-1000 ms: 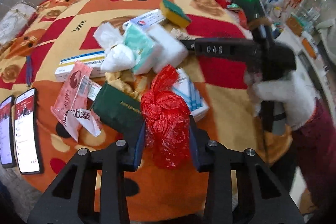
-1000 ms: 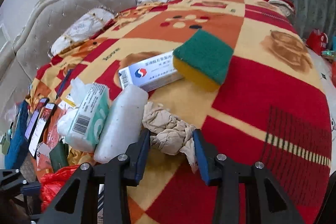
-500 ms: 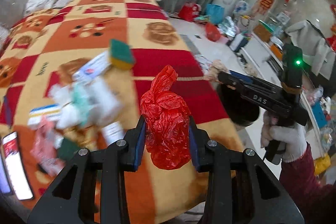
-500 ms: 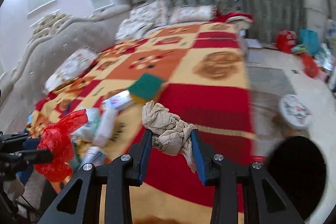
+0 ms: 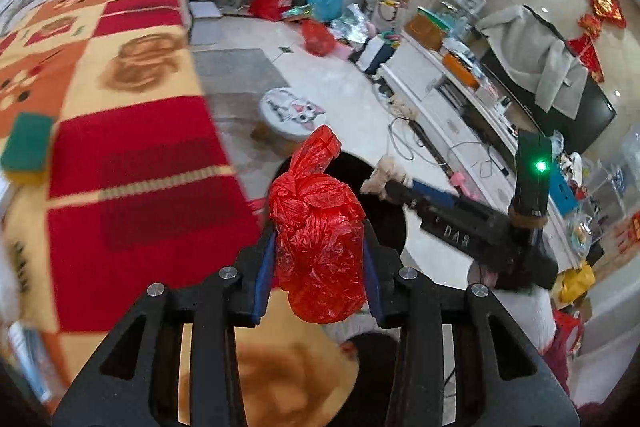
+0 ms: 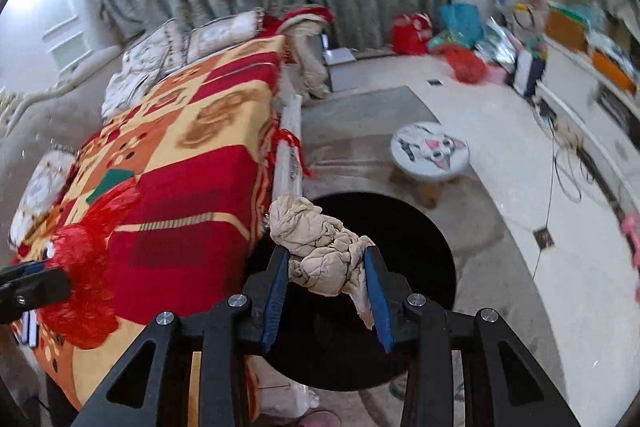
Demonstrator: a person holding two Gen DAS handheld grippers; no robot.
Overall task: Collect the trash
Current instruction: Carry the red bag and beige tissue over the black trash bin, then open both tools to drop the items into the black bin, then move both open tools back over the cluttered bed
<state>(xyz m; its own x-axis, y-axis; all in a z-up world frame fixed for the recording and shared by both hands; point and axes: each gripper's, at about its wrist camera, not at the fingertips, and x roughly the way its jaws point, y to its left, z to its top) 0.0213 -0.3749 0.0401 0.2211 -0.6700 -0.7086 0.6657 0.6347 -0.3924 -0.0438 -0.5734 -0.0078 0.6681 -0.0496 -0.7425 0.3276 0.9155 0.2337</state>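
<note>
Left gripper (image 5: pixel 319 277): its jaws are opening, with the red plastic bag (image 5: pixel 318 247) between the blue pads; the bag bulges past both pads and, as far as the view shows, touches them on each side.
Red plastic bag: a crumpled, knotted bundle, its twisted top pointing up and away from the gripper; it hangs past the edge of the blanket, in front of the dark mouth of the bin (image 5: pixel 384 215).
Right gripper (image 6: pixel 328 291): its fingers stand narrow, clamped on a crumpled beige paper wad (image 6: pixel 322 253) whose loose end droops by the right pad.
Paper wad: held directly over the round black opening of the bin (image 6: pixel 384 307), clear of its rim.
Bin: a dark round container on the floor, just beside the bed's edge; its inside reads only as black, so its contents cannot be told.
Bed: covered by a checked red, orange and yellow blanket (image 6: pixel 192 195), with pillows at the far end by the curtains.
Sponge (image 5: pixel 26 149): green on top, yellow below, lying on the blanket well apart from both grippers, blurred.
Stool (image 6: pixel 430 151): a small round stool with a cat face on its seat, on the floor beyond the bin.
Other hand in the left view: the right gripper's black body (image 5: pixel 460 227) crosses from the right, a green light on its housing, a white-gloved hand (image 5: pixel 524 311) below it.
Floor: pale tiles, with bags and boxes piled by the far wall.
</note>
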